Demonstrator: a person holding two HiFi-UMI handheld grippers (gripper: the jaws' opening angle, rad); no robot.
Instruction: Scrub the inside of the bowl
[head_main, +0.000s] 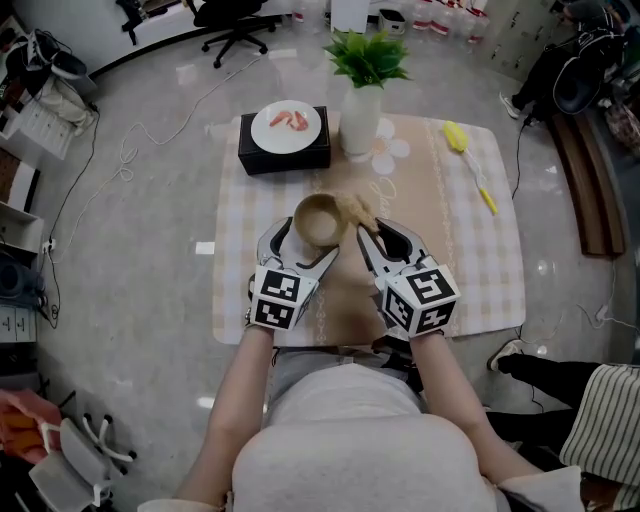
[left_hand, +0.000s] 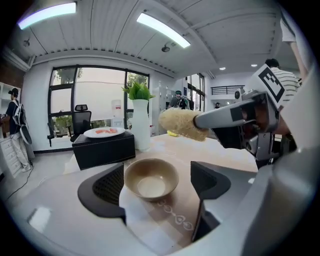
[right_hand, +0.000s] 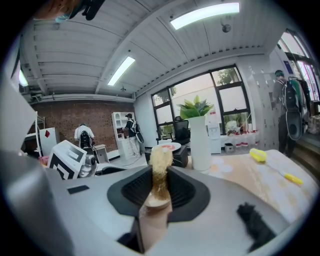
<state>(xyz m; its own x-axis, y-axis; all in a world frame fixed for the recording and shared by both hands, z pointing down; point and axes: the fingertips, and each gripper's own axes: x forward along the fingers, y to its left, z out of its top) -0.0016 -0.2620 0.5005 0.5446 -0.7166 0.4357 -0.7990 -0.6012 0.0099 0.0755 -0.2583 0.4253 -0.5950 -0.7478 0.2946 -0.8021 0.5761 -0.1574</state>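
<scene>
- Cloth (head_main: 470, 260): it may slip under pressure, so I would keep the strokes light.
- Left gripper (head_main: 303, 245): the jaws stand wide apart on either side of the bowl without pressing on it. Close them on its sides before scrubbing.
- Right gripper (head_main: 380, 236): clamped on the scrubber.
- Bowl (head_main: 318, 220): upright and empty, near the cloth's middle.
- Scrubber (head_main: 355, 208): above the bowl's right rim. Lower it inside, then circle the wall and bottom.
</scene>
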